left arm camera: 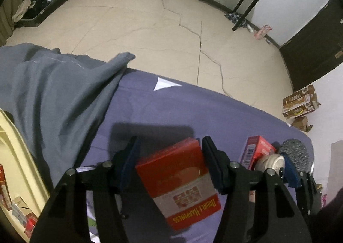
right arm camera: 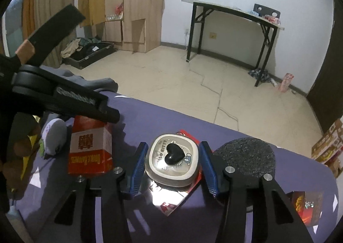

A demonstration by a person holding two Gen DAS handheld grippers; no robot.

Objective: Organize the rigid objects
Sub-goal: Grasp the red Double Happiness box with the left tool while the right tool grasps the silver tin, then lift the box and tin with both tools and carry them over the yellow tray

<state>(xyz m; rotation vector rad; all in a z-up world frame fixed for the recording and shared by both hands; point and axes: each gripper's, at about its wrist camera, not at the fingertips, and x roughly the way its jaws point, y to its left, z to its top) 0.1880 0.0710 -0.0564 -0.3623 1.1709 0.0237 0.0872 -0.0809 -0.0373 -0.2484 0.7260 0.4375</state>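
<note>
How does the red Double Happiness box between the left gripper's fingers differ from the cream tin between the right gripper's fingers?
The red box is a flat-sided, sharp-cornered carton in red with a white band and yellow lettering; the cream tin is a rounded, soft-cornered container with a black heart knob on its lid. The box stands upright on the purple sheet; the tin lies low on a red packet. Both sit between open gripper fingers, left gripper and right gripper.

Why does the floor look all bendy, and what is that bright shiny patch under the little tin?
Both wrist views use fisheye lenses, so the bed edge and room curve. In the right wrist view, light glares off a shiny wrapper beneath the heart-topped tin. In the left wrist view, the red box looks slightly blurred and casts a dark shadow behind.
</note>
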